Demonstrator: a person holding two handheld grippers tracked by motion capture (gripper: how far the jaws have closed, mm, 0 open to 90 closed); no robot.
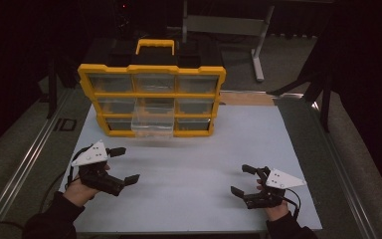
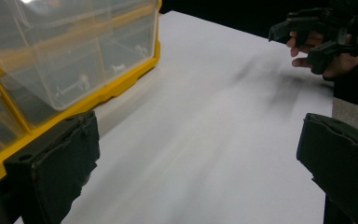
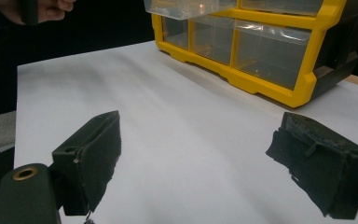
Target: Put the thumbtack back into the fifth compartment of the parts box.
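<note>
- Overhead, the high view shows one yellow-framed plastic organiser cabinet (image 1: pixel 151 99) standing at the far side of the white tabletop (image 1: pixel 194 174), with nine clear compartments in three rows of three; dim light hides what is inside them.
- One clear plastic drawer (image 1: pixel 152 119), in the middle column, is pulled out toward the person and overlaps the lower rows, so which row it belongs to is hard to tell.
- Two black grippers sit near the front edge, well apart from each other and from the cabinet: the left gripper (image 1: pixel 123 164) with jaws spread and nothing between them, and the right gripper (image 1: pixel 243 180) likewise spread and empty. Both sleeves are cut off by the bottom edge.
- Faint letters on the rail left of the table are too dark to read.
- Left gripper view: jaws wide apart over bare tabletop (image 2: pixel 205 130); the cabinet (image 2: pixel 121 81) is cut off at upper left, small blurred items showing in its drawer (image 2: pixel 74 46).
- The other hand and gripper (image 2: pixel 307 39) appear at upper right, partly cropped.
- Right gripper view: jaws stand spread and empty; the cabinet (image 3: pixel 270 84) lies beyond, cropped at the top, with no readable label.
</note>
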